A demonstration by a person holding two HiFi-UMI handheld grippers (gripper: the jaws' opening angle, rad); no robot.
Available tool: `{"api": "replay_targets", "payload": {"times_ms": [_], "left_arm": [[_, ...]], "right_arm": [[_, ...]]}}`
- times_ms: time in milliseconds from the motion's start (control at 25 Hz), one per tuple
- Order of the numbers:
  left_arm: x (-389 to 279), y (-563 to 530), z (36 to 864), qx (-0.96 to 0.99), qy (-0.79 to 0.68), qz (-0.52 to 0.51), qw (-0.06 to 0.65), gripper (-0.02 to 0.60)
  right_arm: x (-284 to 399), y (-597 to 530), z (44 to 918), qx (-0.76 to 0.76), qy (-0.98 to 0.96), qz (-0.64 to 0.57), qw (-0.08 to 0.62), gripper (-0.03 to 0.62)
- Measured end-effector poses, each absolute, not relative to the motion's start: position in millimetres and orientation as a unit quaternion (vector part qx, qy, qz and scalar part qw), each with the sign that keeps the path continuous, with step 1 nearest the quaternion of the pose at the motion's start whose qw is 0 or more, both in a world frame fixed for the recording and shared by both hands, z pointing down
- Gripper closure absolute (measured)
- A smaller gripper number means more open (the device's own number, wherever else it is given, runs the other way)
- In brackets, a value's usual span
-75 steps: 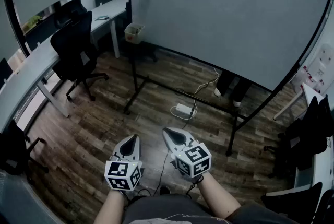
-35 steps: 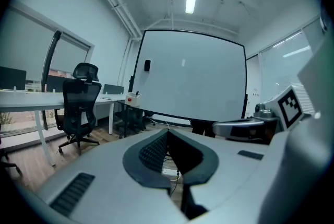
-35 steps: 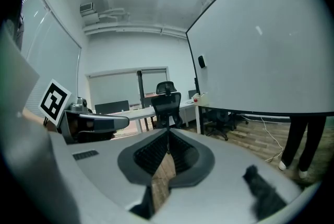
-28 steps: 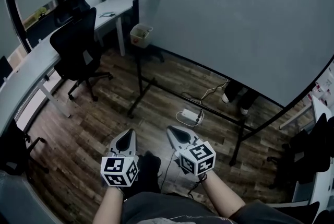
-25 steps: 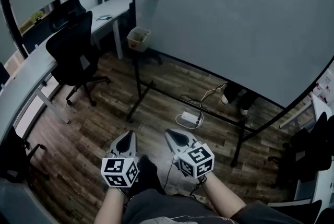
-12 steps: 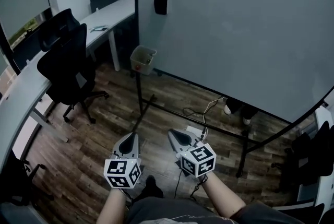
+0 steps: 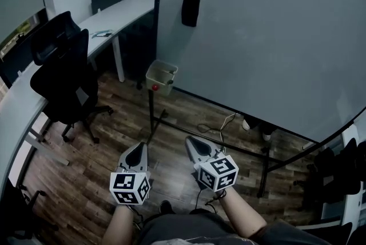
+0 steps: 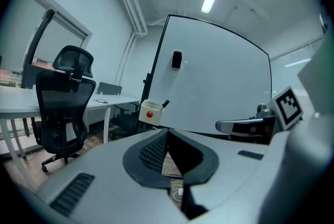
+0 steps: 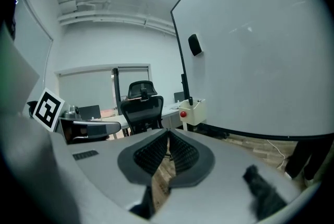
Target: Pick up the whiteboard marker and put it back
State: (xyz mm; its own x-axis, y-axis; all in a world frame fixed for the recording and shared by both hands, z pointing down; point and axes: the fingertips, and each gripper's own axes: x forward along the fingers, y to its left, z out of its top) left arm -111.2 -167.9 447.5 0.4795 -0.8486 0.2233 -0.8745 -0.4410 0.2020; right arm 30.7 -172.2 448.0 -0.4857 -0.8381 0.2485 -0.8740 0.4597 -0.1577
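Observation:
A cream holder box [image 7: 160, 76] with a red dot hangs at the lower left corner of the whiteboard [image 7: 269, 27]. A dark whiteboard marker [image 8: 165, 104] sticks up out of the box [image 8: 152, 112]; the right gripper view shows the marker [image 9: 190, 101] in the box [image 9: 192, 110] too. My left gripper [image 7: 139, 149] and right gripper [image 7: 192, 143] are held side by side low in front of the body, well short of the box. Both are shut with nothing between their jaws, which meet at the tips [image 8: 167, 134] [image 9: 168, 134].
A black eraser [image 7: 190, 10] sticks to the board above the box. The board's stand legs [image 7: 153, 124] and a power strip with cables [image 7: 226, 124] lie on the wood floor ahead. A black office chair [image 7: 60, 75] and a long white desk [image 7: 108, 18] stand to the left.
The view has moved toward the whiteboard: the holder box and eraser are nearer and more central. Both grippers have stayed shut and empty in front of the body.

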Motion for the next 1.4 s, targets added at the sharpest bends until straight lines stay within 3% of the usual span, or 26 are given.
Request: {"api": "replay_targets", "payload": {"times_ms": [1400], "left_arm": [[-93.9, -336.7, 448.4, 0.828, -0.539, 0.064, 0.140, 0.568]], "right_arm": [[14.2, -373.4, 450.4, 0.463, -0.879, 0.095, 0.055, 0.562]]}}
